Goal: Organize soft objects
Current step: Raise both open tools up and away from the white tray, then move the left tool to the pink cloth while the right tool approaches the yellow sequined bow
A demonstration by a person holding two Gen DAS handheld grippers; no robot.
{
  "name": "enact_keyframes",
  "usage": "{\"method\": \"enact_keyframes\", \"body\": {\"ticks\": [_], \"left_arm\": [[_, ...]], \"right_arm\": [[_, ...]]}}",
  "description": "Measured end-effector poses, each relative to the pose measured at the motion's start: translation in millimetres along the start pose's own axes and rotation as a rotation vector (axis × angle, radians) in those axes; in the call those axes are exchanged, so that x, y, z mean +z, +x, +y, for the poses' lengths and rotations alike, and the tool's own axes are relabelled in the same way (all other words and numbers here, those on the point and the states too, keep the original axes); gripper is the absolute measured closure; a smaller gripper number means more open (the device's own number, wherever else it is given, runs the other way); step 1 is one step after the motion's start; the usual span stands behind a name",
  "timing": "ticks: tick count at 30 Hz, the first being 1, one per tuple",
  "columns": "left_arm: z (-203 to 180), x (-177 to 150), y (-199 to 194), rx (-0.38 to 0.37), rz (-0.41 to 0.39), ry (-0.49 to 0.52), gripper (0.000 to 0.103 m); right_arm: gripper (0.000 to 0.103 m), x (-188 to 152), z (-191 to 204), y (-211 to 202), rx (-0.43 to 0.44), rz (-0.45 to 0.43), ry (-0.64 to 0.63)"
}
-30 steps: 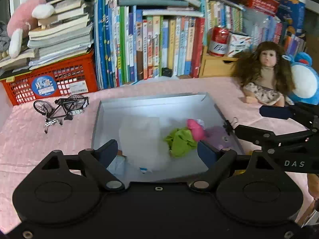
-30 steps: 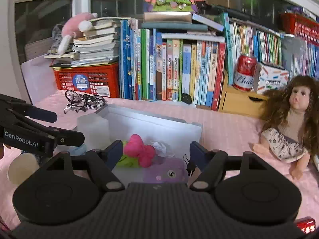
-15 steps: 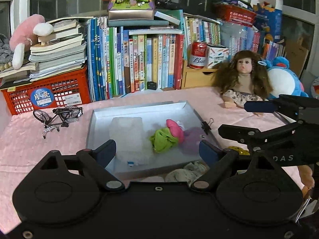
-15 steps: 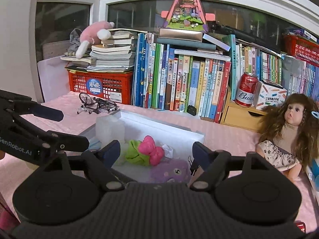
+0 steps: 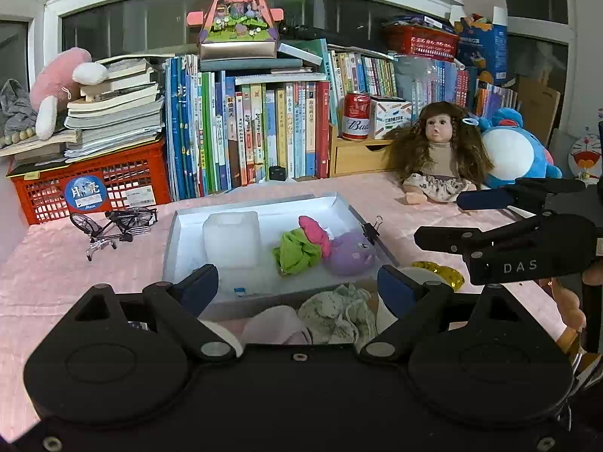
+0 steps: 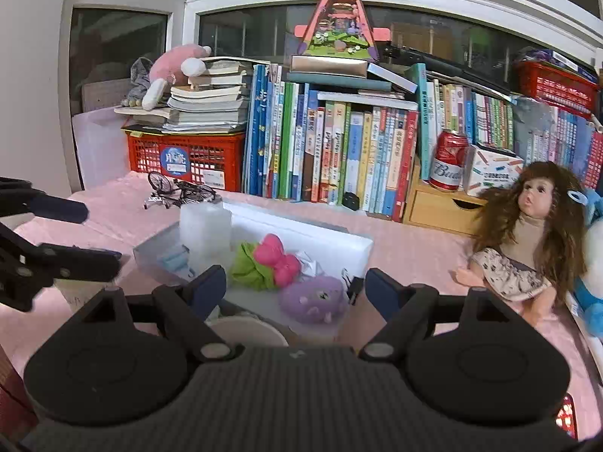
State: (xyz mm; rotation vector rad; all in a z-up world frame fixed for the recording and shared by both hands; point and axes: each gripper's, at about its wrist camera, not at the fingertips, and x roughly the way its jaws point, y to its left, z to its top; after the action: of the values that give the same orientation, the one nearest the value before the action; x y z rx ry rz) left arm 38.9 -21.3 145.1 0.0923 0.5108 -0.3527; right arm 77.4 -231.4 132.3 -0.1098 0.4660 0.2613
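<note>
A shallow white tray (image 5: 264, 203) lies on the pink tablecloth. It holds a translucent white block (image 5: 231, 239), a green cloth (image 5: 296, 252), a pink bow (image 5: 314, 233) and a purple plush (image 5: 348, 252). Before its near edge lie a crumpled pale cloth (image 5: 339, 316) and a pink soft piece (image 5: 273, 326). My left gripper (image 5: 297, 284) hovers open over these, with nothing touching its pads. My right gripper (image 6: 296, 286) is open and empty in front of the purple plush (image 6: 312, 303) and the tray (image 6: 324, 237). A long-haired doll (image 5: 437, 154) sits at the right.
A blue plush (image 5: 516, 150) leans beside the doll. A toy bicycle (image 5: 113, 222) stands left of the tray, a binder clip (image 5: 371, 228) at its right rim. Behind are a red crate (image 5: 86, 188), a row of books (image 5: 248, 139), a red can (image 5: 356, 115) and a wooden drawer (image 5: 358, 158).
Both grippers have drawn back from the tray, which now looks smaller and farther. The crumpled cloth and pink piece before the tray have come into the left wrist view.
</note>
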Motion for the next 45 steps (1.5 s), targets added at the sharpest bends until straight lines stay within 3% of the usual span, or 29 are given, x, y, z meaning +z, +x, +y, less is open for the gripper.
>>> {"method": "enact_keyframes", "body": {"ticks": [15, 18, 22, 27, 36, 45], "left_arm": [[-40.2, -57.5, -46.0, 0.039, -0.145, 0.083, 0.026], [-44.0, -72.8, -46.1, 0.056, -0.149, 0.009, 0.041], [-45.2, -94.6, -41.0, 0.073, -0.131, -0.088, 0.047], [-47.9, -114.9, -20.9, 0.146, -0.105, -0.133, 0.050], [-41.9, -129.1, 26.5, 0.271, -0.097, -0.309, 0.056], [-32.9, -124.0, 54.5, 0.324, -0.089, -0.434, 0.057]], "right_arm": [[0.014, -48.0, -30.7, -2.6, -0.101, 0.032, 0.035], [0.014, -67.1, -30.7, 0.4, -0.118, 0.040, -0.035], [0.014, -84.5, -33.8, 5.5, -0.107, 0.082, -0.053], [0.014, -94.6, -32.3, 13.7, -0.076, 0.080, -0.071], [0.014, -105.3, -11.9, 22.6, -0.045, 0.066, -0.176], [0.014, -104.6, -11.1, 33.9, -0.036, 0.076, -0.246]]}}
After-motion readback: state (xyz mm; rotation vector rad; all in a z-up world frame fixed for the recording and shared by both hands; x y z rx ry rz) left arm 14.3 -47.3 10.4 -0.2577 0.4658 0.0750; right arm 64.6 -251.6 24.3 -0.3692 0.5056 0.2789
